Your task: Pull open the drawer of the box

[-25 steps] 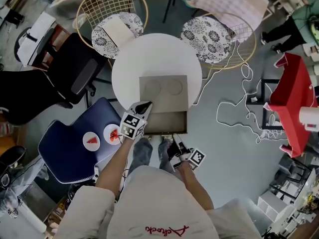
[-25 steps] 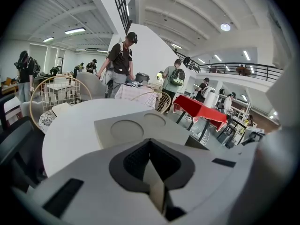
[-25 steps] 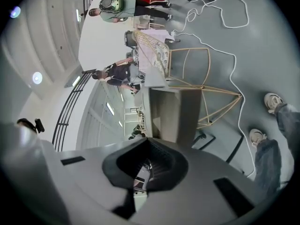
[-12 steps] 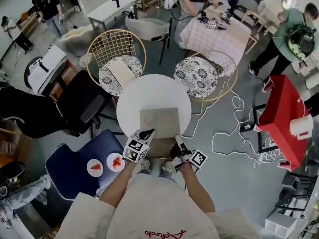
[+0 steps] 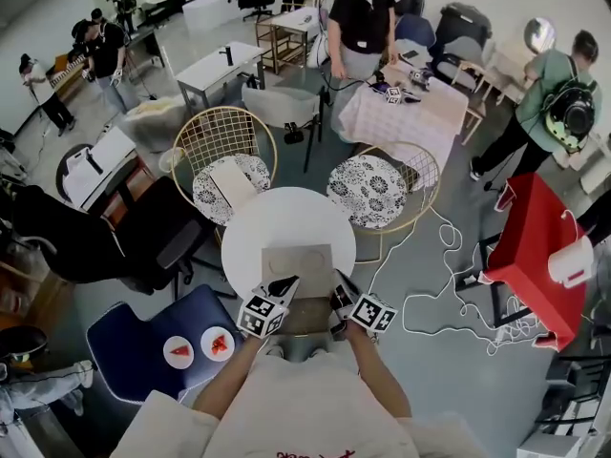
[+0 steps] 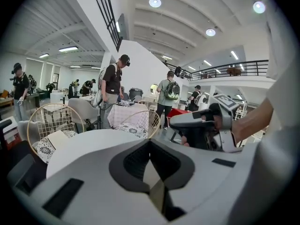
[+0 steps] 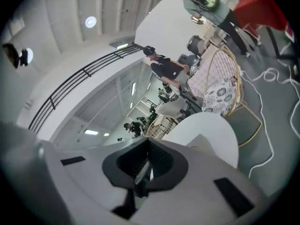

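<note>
Beige box [image 5: 298, 265] at the surface's [image 5: 253, 241] near edge has its drawer [image 5: 307, 317] out, so the task looks done. The left tongs [image 5: 284, 285] and right tongs [image 5: 340, 288] are clenched and empty.

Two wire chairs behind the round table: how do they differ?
The left wire chair has a flat beige sheet lying on its cushion; the right wire chair has a bare cushion. The left wire chair's back rises on its far side; the right wire chair's back curves round its far-right side. Shared: gold wire frames, round black-and-white patterned cushions, both close to the white round table.
</note>
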Available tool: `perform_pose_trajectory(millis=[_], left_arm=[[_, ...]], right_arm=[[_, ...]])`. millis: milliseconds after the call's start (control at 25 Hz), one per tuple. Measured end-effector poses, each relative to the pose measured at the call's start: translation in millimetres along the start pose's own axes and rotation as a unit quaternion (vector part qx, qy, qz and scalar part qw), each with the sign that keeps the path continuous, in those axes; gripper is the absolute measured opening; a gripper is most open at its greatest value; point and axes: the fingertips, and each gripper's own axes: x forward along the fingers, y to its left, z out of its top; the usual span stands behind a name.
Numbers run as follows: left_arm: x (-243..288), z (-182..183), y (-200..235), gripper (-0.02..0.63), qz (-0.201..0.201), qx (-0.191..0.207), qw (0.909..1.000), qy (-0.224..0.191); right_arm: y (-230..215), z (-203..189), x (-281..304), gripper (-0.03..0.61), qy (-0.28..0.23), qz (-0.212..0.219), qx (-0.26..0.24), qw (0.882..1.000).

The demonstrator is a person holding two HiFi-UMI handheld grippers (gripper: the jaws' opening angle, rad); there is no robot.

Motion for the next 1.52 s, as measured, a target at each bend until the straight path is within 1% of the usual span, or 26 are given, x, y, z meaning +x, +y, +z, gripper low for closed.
perform_pose_trajectory(millis=[80, 120, 160, 200, 240, 280, 320, 360, 400, 440, 480, 640, 800, 1000, 1120, 1400, 1520], left_arm=[[2.5, 8.4, -3.3, 0.011, 0.004, -0.002, 0.9999, -0.011], [3.3, 11.4, -5.2, 0.011, 0.007, -0.001, 0.9999, -0.014], [3.4, 12.6, -8.4, 0.011, 0.009, -0.001, 0.9998, -0.017], [2.8, 13.0, -12.3, 0.012, 0.01, -0.002, 0.9998, -0.018], [2.1, 13.6, -16.2, 0.011, 0.012, -0.003, 0.9997, -0.021], [1.6, 15.1, -19.8, 0.011, 0.013, -0.004, 0.9996, -0.024], [1.5, 17.1, -23.5, 0.011, 0.014, -0.005, 0.9995, -0.027], [1.9, 18.9, -27.6, 0.011, 0.014, -0.005, 0.9994, -0.03], [2.4, 20.1, -32.0, 0.011, 0.015, -0.006, 0.9993, -0.033], [1.9, 20.4, -36.4, 0.011, 0.017, -0.007, 0.9993, -0.033], [-0.2, 19.6, -41.0, 0.011, 0.02, -0.008, 0.9992, -0.033], [-16.6, 14.8, -57.2, 0.011, 0.036, -0.011, 0.9989, -0.028], [-25.0, 11.4, -61.4, 0.011, 0.047, -0.011, 0.9984, -0.03], [-29.9, 2.0, -70.0, 0.011, 0.048, -0.014, 0.9982, -0.034], [-37.5, -1.6, -77.3, 0.011, 0.046, -0.014, 0.998, -0.041], [-77.0, -19.8, -102.0, 0.011, 0.031, -0.009, 0.9976, -0.061], [-105.0, -35.0, -114.7, 0.011, 0.024, -0.008, 0.9977, -0.064]], right_arm=[[1.2, 11.1, -1.1, 0.017, 0.006, -0.018, -0.07, 0.997], [4.0, 15.3, -2.0, 0.017, 0.01, -0.026, -0.111, 0.993], [6.7, 17.7, -4.4, 0.017, 0.016, -0.038, -0.16, 0.986], [9.3, 19.0, -7.5, 0.017, 0.023, -0.053, -0.218, 0.974], [12.8, 20.1, -10.0, 0.017, 0.029, -0.069, -0.283, 0.956], [17.6, 21.7, -11.4, 0.017, 0.032, -0.081, -0.345, 0.934], [23.1, 23.7, -12.4, 0.017, 0.033, -0.088, -0.396, 0.914], [28.0, 25.6, -13.5, 0.017, 0.033, -0.093, -0.431, 0.897], [31.5, 26.7, -14.8, 0.017, 0.032, -0.096, -0.454, 0.886], [34.3, 26.2, -16.1, 0.017, 0.032, -0.095, -0.465, 0.879], [36.2, 23.8, -17.7, 0.017, 0.033, -0.092, -0.468, 0.878], [37.2, 9.3, -26.6, 0.017, 0.038, -0.082, -0.462, 0.882], [44.4, -3.7, -34.0, 0.017, 0.047, -0.07, -0.463, 0.882], [43.5, -18.6, -55.8, 0.017, 0.051, -0.072, -0.464, 0.881], [50.5, -30.5, -70.2, 0.017, 0.061, -0.072, -0.463, 0.881], [61.7, -82.0, -115.5, 0.016, 0.07, -0.1, -0.46, 0.88], [75.2, -110.1, -136.2, 0.017, 0.066, -0.108, -0.453, 0.882]])
